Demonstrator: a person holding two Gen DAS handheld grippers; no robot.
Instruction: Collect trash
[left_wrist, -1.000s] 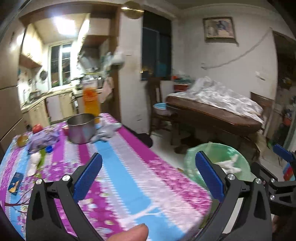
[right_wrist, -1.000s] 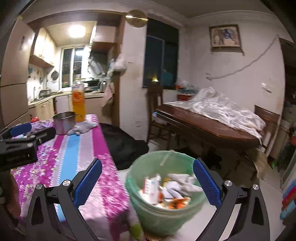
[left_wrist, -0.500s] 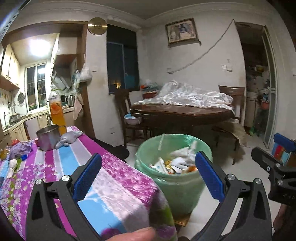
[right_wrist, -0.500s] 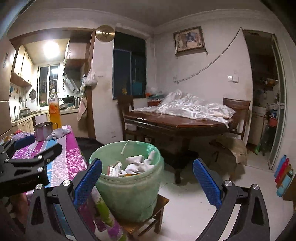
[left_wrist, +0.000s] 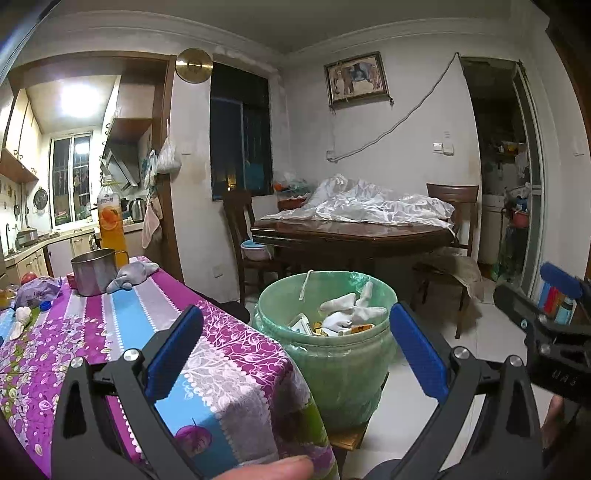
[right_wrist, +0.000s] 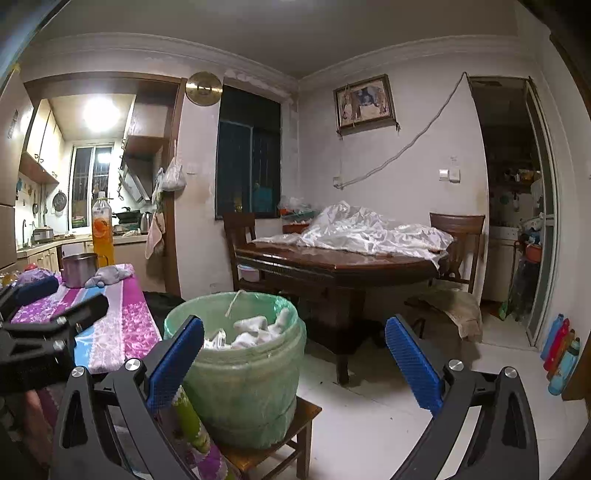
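A green bin (left_wrist: 332, 354) lined with a plastic bag stands on a low wooden stool (right_wrist: 295, 410) beside the table corner. White crumpled paper and small cartons (left_wrist: 343, 317) fill the bin. My left gripper (left_wrist: 295, 354) is open and empty, held in front of the bin and the table corner. My right gripper (right_wrist: 293, 365) is also open and empty, level with the bin (right_wrist: 240, 369), slightly to its right. Each gripper shows at the edge of the other's view. Small scraps (left_wrist: 20, 321) lie on the table's far left.
The table has a purple, blue and white flowered cloth (left_wrist: 122, 332) with a steel pot (left_wrist: 94, 273), grey rag (left_wrist: 129, 275) and orange drink bottle (left_wrist: 109, 218). A dark wooden dining table (right_wrist: 340, 266) with chairs stands behind. Bottles (right_wrist: 561, 350) line the right wall.
Both grippers have swung right and risen from over the tablecloth, then steadied; the bin now sits centred and lower in both views. Both stayed open and empty.
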